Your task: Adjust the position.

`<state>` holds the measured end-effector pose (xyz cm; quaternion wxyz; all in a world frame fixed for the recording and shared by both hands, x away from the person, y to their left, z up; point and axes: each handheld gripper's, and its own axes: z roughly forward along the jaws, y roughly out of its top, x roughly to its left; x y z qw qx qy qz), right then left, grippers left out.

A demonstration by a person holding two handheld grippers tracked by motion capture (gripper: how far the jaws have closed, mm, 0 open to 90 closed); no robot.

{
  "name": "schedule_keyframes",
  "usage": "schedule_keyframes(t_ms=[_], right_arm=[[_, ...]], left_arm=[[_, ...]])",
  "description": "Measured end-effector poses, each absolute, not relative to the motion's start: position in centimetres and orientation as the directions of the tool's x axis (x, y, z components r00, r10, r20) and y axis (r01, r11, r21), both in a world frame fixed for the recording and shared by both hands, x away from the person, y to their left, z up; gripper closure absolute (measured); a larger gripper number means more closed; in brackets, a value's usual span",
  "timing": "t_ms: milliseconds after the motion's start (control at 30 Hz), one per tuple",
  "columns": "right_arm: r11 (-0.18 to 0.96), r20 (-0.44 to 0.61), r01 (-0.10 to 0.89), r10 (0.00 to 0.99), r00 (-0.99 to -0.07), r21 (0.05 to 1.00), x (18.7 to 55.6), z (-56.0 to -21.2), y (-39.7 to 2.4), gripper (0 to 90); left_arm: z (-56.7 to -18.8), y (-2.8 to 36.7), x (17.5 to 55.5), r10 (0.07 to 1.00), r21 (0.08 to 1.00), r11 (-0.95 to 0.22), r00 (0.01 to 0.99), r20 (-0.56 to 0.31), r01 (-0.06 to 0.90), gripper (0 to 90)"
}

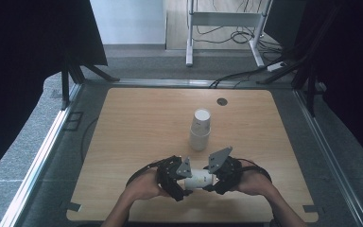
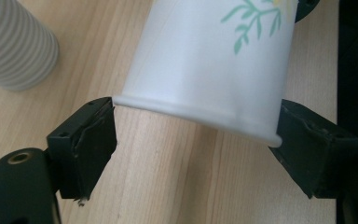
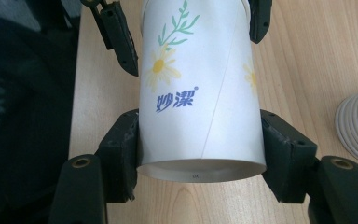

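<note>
Showing a daisy print – white paper cup (image 3: 200, 93) – lying sideways

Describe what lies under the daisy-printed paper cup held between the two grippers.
Bare wooden table shows below the paper cup, which the right gripper holds at its base end. The wood directly beneath the cup is covered.

Wooden table (image 1: 137, 118), grey carpet floor (image 1: 137, 59), white desk frame (image 1: 224, 21) behind

Lying sideways between both grippers' jaws: paper cup (image 1: 199, 178). Beyond the fingertips, farther up the table (image 1: 137, 118): stacked cups (image 1: 200, 130).
</note>
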<state>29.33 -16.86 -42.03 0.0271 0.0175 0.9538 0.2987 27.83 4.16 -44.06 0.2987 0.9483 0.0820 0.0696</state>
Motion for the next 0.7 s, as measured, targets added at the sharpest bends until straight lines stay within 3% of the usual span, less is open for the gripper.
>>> schedule_keyframes(t_ms=[367,700], right_arm=[[0.726,-0.021,0.058,0.100,-0.995,0.685,29.8,-42.0,-18.8,36.9],[0.658,-0.026,0.050,0.105,-0.994,0.751,29.8,-42.9,-19.9,36.9]], left_arm=[[-43.8,6.4,28.8,0.231,0.745,-0.649,0.973,-0.001,0.155,14.7],[-44.3,7.1,29.1,0.212,0.815,-0.554,0.976,-0.056,0.168,14.8]])
